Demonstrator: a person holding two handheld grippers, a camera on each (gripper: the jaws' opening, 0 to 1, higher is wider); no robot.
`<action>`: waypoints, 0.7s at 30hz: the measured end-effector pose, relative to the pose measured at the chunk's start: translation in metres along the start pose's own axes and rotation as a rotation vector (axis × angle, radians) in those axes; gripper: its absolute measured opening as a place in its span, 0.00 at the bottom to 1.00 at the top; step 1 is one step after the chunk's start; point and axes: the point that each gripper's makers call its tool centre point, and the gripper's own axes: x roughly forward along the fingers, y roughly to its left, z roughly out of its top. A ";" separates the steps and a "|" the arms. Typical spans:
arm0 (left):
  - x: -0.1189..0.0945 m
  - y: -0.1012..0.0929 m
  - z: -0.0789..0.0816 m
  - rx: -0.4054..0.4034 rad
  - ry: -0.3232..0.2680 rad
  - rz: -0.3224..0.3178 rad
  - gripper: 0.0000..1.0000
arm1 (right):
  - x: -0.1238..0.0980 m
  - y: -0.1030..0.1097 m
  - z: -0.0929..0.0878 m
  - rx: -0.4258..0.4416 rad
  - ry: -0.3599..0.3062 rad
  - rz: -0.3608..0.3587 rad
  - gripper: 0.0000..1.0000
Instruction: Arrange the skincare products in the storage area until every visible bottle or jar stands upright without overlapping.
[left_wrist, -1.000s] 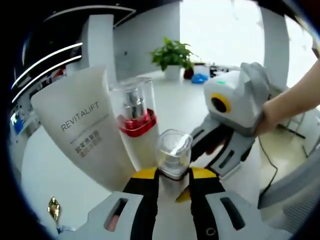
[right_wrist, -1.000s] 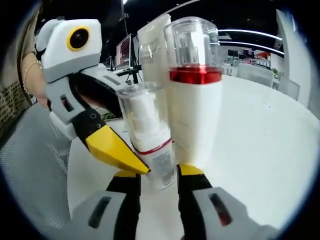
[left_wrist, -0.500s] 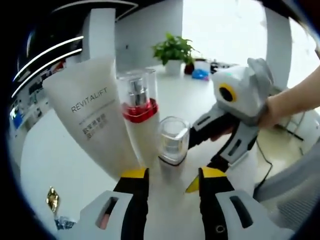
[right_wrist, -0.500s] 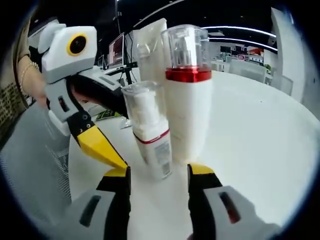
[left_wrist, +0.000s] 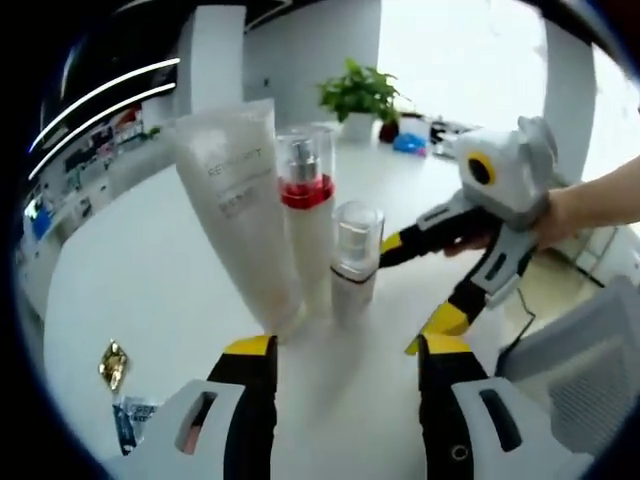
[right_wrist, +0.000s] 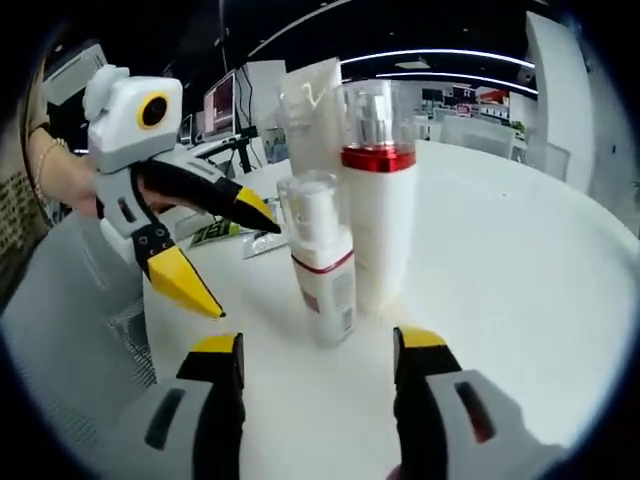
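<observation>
Though standing, tube (right_wrist: 312, 108) half-hidden behind bottles (right_wrist: 378, 205).

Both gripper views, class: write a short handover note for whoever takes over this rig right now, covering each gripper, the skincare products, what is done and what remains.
Left gripper: open, empty, short of the products.
Right gripper: open, empty, likewise clear.
On the round white table, three products stand upright, close together: a tall white tube, a white pump bottle with red collar and clear cap, and a small clear-capped white bottle.
Done: all upright.
Left: confirm none overlaps.

White pump bottle (right_wrist: 377, 215) with red band; yellow-tipped left tongs (left_wrist: 345, 352).
</observation>
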 end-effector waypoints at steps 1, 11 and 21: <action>-0.002 0.000 -0.001 0.002 0.002 0.001 0.58 | -0.002 0.000 0.002 0.004 -0.005 -0.007 0.63; -0.034 0.011 -0.010 -0.027 -0.005 0.032 0.69 | -0.020 0.008 0.013 0.027 -0.045 -0.060 0.69; -0.064 0.027 -0.031 -0.117 -0.016 0.089 0.73 | -0.030 0.025 0.018 0.063 -0.076 -0.078 0.75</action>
